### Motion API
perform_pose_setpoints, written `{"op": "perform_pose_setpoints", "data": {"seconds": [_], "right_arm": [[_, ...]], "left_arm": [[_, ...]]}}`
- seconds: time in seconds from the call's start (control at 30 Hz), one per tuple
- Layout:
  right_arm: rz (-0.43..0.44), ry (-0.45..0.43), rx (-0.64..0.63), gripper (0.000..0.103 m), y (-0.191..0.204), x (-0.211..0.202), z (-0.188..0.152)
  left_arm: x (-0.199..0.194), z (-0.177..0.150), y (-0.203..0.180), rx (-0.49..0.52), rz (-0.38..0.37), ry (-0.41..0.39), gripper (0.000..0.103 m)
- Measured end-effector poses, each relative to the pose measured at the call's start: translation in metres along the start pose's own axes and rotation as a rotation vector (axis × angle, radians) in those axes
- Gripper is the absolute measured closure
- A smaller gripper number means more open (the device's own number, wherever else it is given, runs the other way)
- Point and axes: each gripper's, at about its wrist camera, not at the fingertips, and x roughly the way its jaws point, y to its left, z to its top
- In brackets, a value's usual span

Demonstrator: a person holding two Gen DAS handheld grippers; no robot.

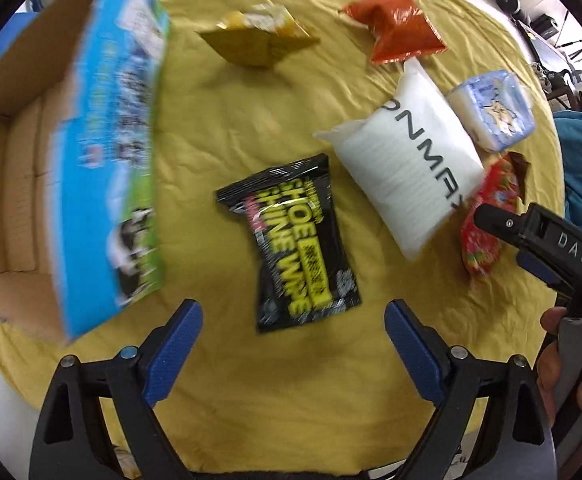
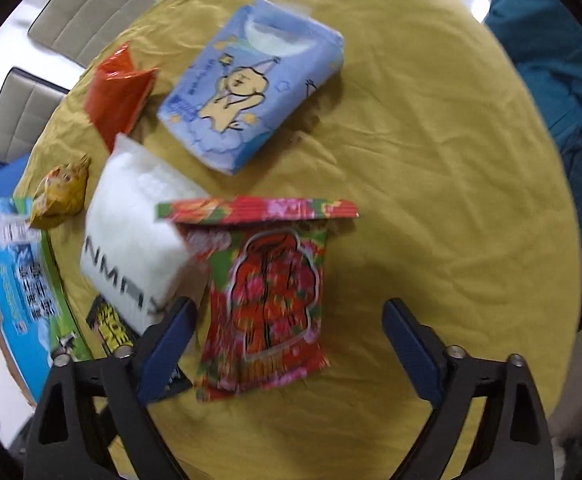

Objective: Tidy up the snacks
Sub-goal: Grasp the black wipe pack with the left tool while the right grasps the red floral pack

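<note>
Left wrist view first: the left tongs [image 1: 294,320] are spread wide with nothing between them, hovering over the yellow cloth [image 1: 219,128] on the counter. Just ahead of them lies the black pack [image 1: 291,240], flat, long axis running away from the camera and leaning a bit left, its lettering reading sideways. To its right is the white pack [image 1: 403,172], long axis diagonal from upper left to lower right. Past that sit the blue tissue pack [image 1: 495,108] and the red floral bag [image 1: 487,220], which is partly covered by the right tongs [image 1: 487,216] coming in from the right edge; can't tell their spread from here. A hand [image 1: 571,364] grips that handle. Far side of the cloth: yellow bag [image 1: 259,36] and orange bag [image 1: 395,28]. On the left a blurry milk carton [image 1: 111,160] stands tall against an open cardboard box [image 1: 15,184].

Right wrist view: the right tongs [image 2: 291,328] are also wide open, empty. The red floral bag [image 2: 263,300] lies right between the fingers, long axis pointing straight away, its sealed end farthest from the camera. The white pack [image 2: 139,232] touches its left side, and the black pack [image 2: 111,328] peeks out beneath that, behind the left finger. Blue tissue pack [image 2: 247,92] sits farther off, tilted diagonally, with the orange bag [image 2: 119,96], yellow bag [image 2: 63,192] and milk carton [image 2: 19,280] off to the left.
</note>
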Motion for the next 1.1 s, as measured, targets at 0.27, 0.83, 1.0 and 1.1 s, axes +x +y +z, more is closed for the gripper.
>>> {"op": "perform_pose_setpoints", "data": {"seconds": [0.27, 0.83, 1.0, 1.1], "right_arm": [[-0.106, 0.084, -0.05, 0.054, -0.011, 0.013, 0.006], [-0.252, 0.076, -0.092, 0.058, -0.033, 0.01, -0.031], [-0.239, 0.047, -0.138, 0.058, -0.033, 0.005, -0.049], [-0.212, 0.027, -0.174, 0.058, -0.022, -0.007, -0.07]], "left_arm": [[0.052, 0.026, -0.007, -0.035, -0.017, 0.069, 0.01], [0.074, -0.002, -0.022, 0.027, 0.035, 0.045, 0.052], [0.059, -0.038, -0.022, 0.052, 0.049, 0.003, 0.053], [0.041, -0.056, -0.02, 0.064, 0.037, -0.034, 0.053]]}}
